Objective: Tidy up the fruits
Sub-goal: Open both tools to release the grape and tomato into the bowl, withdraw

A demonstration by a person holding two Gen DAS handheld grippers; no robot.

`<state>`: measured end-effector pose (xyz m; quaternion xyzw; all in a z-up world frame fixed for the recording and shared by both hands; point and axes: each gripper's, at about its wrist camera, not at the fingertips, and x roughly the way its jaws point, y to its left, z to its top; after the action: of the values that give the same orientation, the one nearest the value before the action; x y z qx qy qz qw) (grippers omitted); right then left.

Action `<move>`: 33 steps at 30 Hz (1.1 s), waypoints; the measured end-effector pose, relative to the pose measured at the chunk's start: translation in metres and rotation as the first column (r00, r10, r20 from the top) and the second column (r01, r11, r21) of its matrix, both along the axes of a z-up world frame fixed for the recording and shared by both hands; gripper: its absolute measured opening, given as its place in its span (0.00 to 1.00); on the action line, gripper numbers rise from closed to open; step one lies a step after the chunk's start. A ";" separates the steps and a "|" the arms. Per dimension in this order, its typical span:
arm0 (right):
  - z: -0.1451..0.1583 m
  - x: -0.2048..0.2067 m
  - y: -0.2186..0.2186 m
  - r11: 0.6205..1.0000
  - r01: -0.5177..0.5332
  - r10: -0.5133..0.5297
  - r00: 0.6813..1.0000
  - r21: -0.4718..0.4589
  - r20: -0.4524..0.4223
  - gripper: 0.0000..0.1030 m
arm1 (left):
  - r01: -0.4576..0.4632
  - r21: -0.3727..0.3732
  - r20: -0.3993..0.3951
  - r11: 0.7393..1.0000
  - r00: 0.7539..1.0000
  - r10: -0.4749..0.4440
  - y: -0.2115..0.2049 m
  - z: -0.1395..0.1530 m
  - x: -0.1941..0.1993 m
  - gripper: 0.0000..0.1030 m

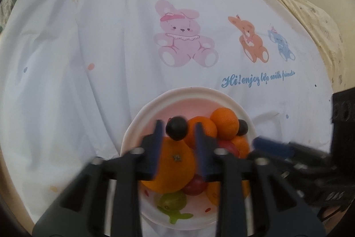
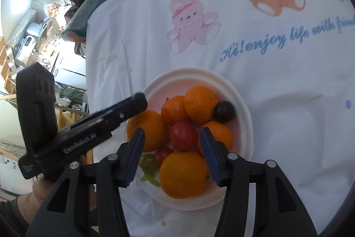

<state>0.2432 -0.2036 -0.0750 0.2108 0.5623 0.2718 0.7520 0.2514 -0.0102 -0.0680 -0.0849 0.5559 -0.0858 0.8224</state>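
Left wrist view: left gripper (image 1: 177, 132) pointed steeply down over the plate (image 1: 188, 90), jaws partly apart. Dark round fruit (image 1: 176, 127) framed between the tips with a sliver of gap on either side, so not gripped. Cannot tell whether it lies on the pile or hangs clear of it. Underneath, a heap of oranges (image 1: 224, 123), with a green fruit (image 1: 173, 201) at the near edge of the plate.

Right wrist view: right gripper (image 2: 172, 132) likewise partly apart and empty, jaws straddling the air above the nearest orange (image 2: 184, 172) and a red fruit (image 2: 183, 134). Second dark fruit (image 2: 224, 111) tucked against the far right rim. All fruit on the plate, which sits on a white printed cloth (image 2: 288, 126) over the surface, close to the cloth's left edge.

Likely step: picking single fruits out of the heap for sorting.

- Take from the top first, since lower fruit props up its neighbours.
- Spread wider before dropping onto an orange, and close across its widest part.
- Squeeze lightly on the small soft fruit.
- Lift straight up to keep the rest from rolling.
- Work one gripper at a time, as the two crowd the same plate.
- Avoid nudging the plate toward that near edge.
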 end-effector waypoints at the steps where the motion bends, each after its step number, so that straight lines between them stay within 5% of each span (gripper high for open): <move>1: 0.003 0.000 -0.003 1.000 0.009 -0.009 1.000 0.001 0.011 0.57 | -0.004 0.007 0.011 1.000 1.000 0.004 0.001 0.002 -0.002 0.56; 4: 0.014 -0.001 -0.015 0.999 0.031 -0.032 0.999 0.030 0.030 0.67 | -0.009 0.008 0.029 1.000 1.000 0.009 0.003 0.006 -0.007 0.66; 9: 0.036 -0.015 -0.026 0.997 0.070 -0.071 0.993 0.013 0.092 0.73 | -0.047 0.010 0.034 0.999 0.998 0.047 0.011 0.019 -0.017 0.68; 11: 0.045 -0.022 -0.026 0.997 0.078 -0.078 0.989 0.002 0.129 0.82 | -0.072 0.032 0.068 0.997 0.995 0.070 0.015 0.031 -0.026 0.68; 14: 0.062 -0.033 -0.022 0.998 0.067 -0.063 0.980 -0.013 0.191 0.83 | -0.092 0.087 0.128 0.992 0.989 0.080 0.015 0.052 -0.044 0.68; 23: 0.094 -0.069 -0.015 0.989 0.109 -0.076 0.953 -0.097 0.294 0.87 | -0.123 0.085 0.249 0.989 0.964 0.099 0.020 0.100 -0.098 0.68; 33: 0.104 -0.127 -0.023 0.976 0.158 -0.102 0.938 -0.147 0.331 0.99 | -0.137 0.075 0.324 0.988 0.940 0.106 0.027 0.122 -0.162 0.89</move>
<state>0.1164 -0.2265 0.0290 0.1350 0.4383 0.2029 0.8652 0.0894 0.0167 0.0539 -0.0643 0.4130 -0.0207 0.9082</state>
